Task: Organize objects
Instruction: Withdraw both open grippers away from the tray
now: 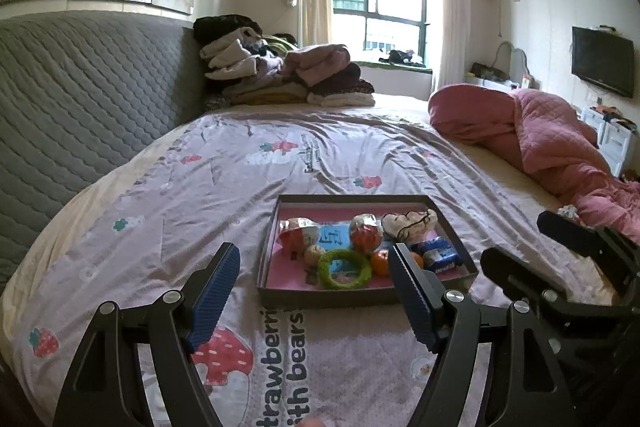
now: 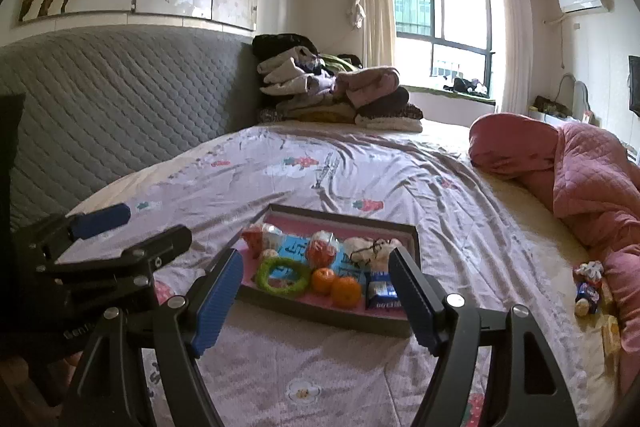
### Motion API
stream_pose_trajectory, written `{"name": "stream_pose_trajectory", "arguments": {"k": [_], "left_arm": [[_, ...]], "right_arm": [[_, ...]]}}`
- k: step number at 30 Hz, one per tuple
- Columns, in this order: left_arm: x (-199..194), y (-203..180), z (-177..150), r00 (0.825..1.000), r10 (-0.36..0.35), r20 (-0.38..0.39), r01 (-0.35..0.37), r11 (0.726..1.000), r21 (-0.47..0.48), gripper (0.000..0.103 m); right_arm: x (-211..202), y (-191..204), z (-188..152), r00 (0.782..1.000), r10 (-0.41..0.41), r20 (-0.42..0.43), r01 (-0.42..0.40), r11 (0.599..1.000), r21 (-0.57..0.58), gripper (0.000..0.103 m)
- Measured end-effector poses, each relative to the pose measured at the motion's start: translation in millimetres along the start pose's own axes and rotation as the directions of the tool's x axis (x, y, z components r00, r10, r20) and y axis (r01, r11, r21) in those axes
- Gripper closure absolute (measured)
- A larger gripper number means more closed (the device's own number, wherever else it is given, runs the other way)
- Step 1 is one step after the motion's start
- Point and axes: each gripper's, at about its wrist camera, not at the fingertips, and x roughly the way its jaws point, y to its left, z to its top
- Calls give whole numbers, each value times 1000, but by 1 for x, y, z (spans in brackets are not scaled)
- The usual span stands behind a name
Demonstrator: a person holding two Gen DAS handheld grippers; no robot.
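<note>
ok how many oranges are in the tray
2. Both sit near the tray's front edge: one orange right of the green ring, the other orange touching it on its right. Another could be hidden among the other items.

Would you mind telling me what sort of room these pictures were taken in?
Most likely a home bedroom: a large bed with a quilted grey headboard, a pile of folded clothes on it, and a wall-mounted television.

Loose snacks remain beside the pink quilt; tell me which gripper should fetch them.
Right. The small loose snack packets lie right of the right gripper, whose jaws are open; the left gripper sits farther left.
</note>
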Motion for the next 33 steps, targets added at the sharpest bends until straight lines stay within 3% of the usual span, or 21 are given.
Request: {"name": "stream_pose_trajectory", "arguments": {"k": [33], "left_arm": [[61, -1, -51, 986, 15, -168, -15, 1000, -1, 26]], "right_arm": [[55, -24, -53, 987, -38, -158, 49, 997, 64, 29]]}}
